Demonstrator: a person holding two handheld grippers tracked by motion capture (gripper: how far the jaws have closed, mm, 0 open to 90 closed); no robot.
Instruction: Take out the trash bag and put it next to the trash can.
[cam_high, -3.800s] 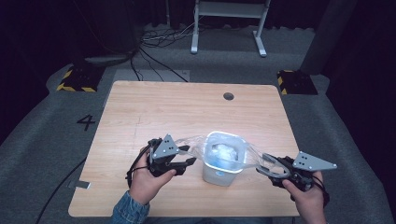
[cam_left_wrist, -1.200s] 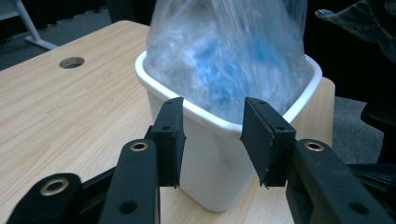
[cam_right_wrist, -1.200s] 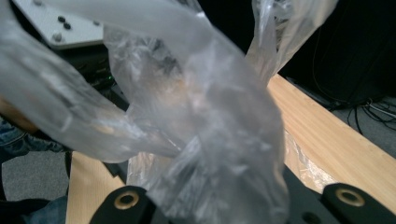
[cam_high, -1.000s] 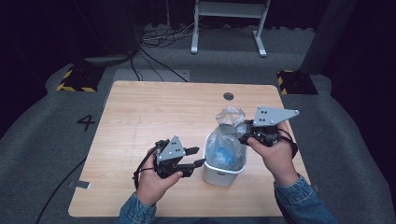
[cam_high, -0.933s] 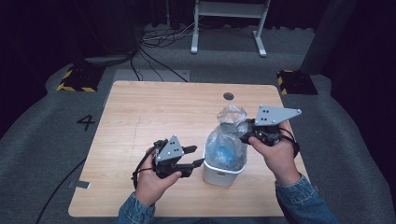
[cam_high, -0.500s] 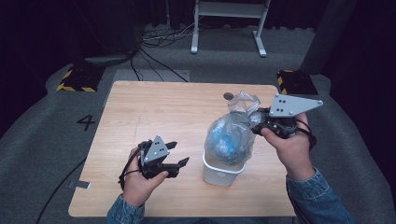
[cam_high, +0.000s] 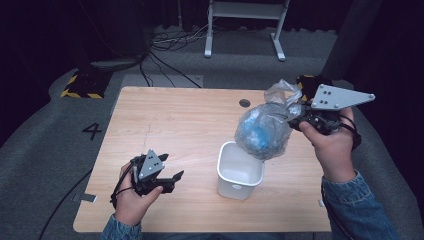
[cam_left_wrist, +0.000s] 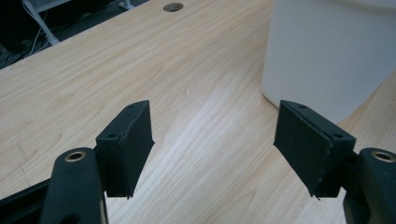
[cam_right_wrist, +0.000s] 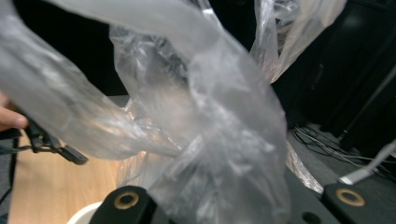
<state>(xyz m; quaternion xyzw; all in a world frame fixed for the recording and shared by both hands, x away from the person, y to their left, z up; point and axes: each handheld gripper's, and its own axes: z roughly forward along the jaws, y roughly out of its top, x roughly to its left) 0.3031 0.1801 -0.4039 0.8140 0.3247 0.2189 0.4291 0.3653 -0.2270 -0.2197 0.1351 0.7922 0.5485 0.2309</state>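
**Bag clear of bin, left jaws wide and empty**

Wooden surface (cam_high: 180, 125): pale grain, a round cable hole (cam_high: 244, 103) near its far edge. It stands on grey floor marked with a "4" (cam_high: 93, 131); cables (cam_high: 165, 45) trail on the floor beyond.

White bin (cam_high: 240, 171): upright on the surface, right of centre, toward the near edge. Seen from above, its inside looks bare. In the left gripper view its white wall (cam_left_wrist: 327, 56) rises just past the right-hand jaw, apart from it.

Clear plastic bag (cam_high: 265, 131): off the surface, hanging above and just right of the bin's rim, not touching it that I can tell. Bluish contents bulge in the lower half. Its gathered neck runs right to the right hand-held gripper (cam_high: 302, 116). The right gripper view shows crumpled film (cam_right_wrist: 205, 140) bunched between the jaws.

Right hand-held gripper: clamped tight on the bag's neck, held high over the surface's right edge, grey plate on top.

Left hand-held gripper (cam_high: 172, 177): low over the near left part of the surface, well apart from the bag, left of the bin. Jaws have just been opening; they stand wide, with nothing between them but bare wood.
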